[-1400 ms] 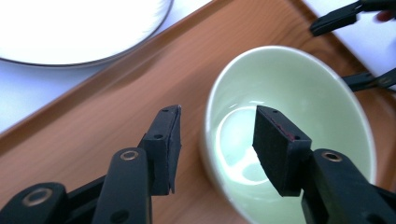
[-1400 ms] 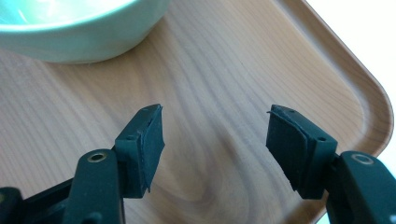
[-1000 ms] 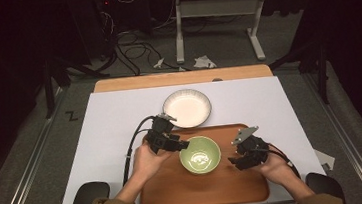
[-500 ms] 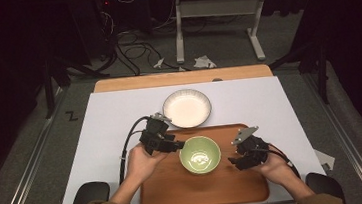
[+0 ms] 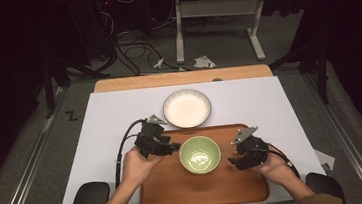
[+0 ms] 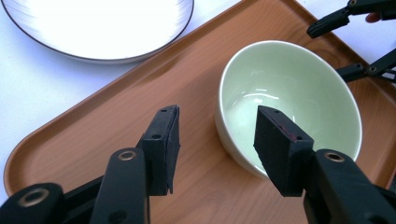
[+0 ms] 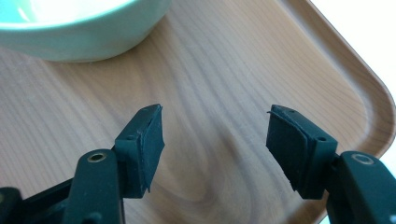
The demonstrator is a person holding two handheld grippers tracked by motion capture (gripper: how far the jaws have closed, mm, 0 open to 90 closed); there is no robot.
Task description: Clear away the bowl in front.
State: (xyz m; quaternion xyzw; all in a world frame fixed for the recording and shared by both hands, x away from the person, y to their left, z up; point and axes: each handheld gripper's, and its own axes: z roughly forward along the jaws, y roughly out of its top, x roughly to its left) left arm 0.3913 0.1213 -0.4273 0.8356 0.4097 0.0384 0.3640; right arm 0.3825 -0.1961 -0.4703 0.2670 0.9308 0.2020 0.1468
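- Wooden tray (image 5: 177, 192): at the table's near edge, on the white table surface (image 5: 100, 120).
- Right gripper (image 5: 235, 163): over the tray's right part, just right of the bowl. Jaws apart, nothing between them; bare tray wood shows in the gap in the right gripper view.
- Green bowl (image 5: 200, 154): upright on the tray, between the two grippers, toward the tray's far side.
- Left gripper (image 5: 174, 146): over the tray's far-left part. Jaws apart; in the left gripper view, one jaw stands over the bowl's near rim, the other outside it. Contact cannot be told.
- White plate (image 5: 186, 108): on the table, just beyond the tray's far edge.
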